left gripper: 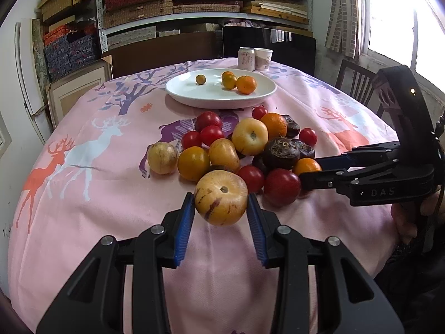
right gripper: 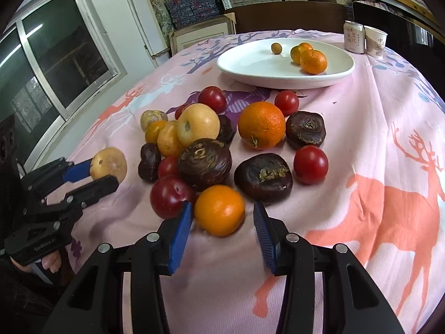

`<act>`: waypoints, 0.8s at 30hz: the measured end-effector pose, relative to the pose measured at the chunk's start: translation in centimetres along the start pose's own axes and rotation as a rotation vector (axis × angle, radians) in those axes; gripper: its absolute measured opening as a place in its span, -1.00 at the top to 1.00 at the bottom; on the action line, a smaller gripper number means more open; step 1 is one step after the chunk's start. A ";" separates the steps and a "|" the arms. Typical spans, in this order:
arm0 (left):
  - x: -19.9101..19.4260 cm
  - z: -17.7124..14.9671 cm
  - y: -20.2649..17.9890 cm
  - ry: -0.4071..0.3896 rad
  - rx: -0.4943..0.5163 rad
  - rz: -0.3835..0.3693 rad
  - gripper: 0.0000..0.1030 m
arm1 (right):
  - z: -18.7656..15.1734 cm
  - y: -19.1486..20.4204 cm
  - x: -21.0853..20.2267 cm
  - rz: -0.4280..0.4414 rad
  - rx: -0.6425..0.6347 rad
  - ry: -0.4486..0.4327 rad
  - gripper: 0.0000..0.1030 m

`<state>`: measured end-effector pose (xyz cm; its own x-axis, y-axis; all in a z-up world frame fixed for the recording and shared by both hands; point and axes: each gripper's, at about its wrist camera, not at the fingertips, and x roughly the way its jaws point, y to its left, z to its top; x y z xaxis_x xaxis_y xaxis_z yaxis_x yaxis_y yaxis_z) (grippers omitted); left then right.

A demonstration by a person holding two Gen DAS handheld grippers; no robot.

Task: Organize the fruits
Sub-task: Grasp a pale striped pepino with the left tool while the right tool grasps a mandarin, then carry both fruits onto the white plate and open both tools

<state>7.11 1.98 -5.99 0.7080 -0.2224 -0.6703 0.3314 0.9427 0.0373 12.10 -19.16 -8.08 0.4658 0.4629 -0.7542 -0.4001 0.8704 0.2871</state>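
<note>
The left gripper (left gripper: pixel 219 208) is clamped on a yellow streaked fruit (left gripper: pixel 221 198), both blue pads pressed to its sides, the fruit appearing just clear of the pink tablecloth (left gripper: pixel 83 222) at the near edge of the pile. The right gripper (right gripper: pixel 222 217) stands with a small orange (right gripper: pixel 219 210) between its jaws; its left pad is at the peel, its right pad a little apart from it, so that grip looks unfinished. Just left of that orange, touching it, sits a dark red plum (right gripper: pixel 171 196), and the left finger is wedged between the two — closing further could nudge the plum and set it rolling. Directly ahead of the right gripper lie two dark brown fruits (right gripper: pixel 262 178) and the rest of the heap, so a forward shove would scatter them. The white plate (left gripper: pixel 180 89), holding a few small oranges, sits well beyond the pile from both grippers — a carry over the heap risks a slip from the round, smooth yellow fruit.
</note>
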 end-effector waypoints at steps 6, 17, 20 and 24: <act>0.1 -0.1 0.0 0.003 -0.002 0.004 0.28 | -0.3 0.0 0.0 0.019 0.005 -0.009 0.29; 0.2 -0.1 -0.2 0.010 0.002 0.002 0.28 | -0.9 -0.8 -2.1 0.045 0.033 -0.066 0.29; 0.1 0.0 -0.2 0.009 0.001 0.004 0.28 | -0.8 -0.9 -2.5 0.042 0.035 -0.078 0.29; 0.0 0.0 -0.2 0.005 -0.001 0.008 0.28 | -0.8 -1.2 -3.1 0.038 0.041 -0.098 0.29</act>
<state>7.05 1.79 -5.98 0.7075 -0.2137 -0.6736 0.3250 0.9448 0.0416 10.57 -21.76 -6.57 0.5266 0.5085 -0.6813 -0.3872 0.8569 0.3403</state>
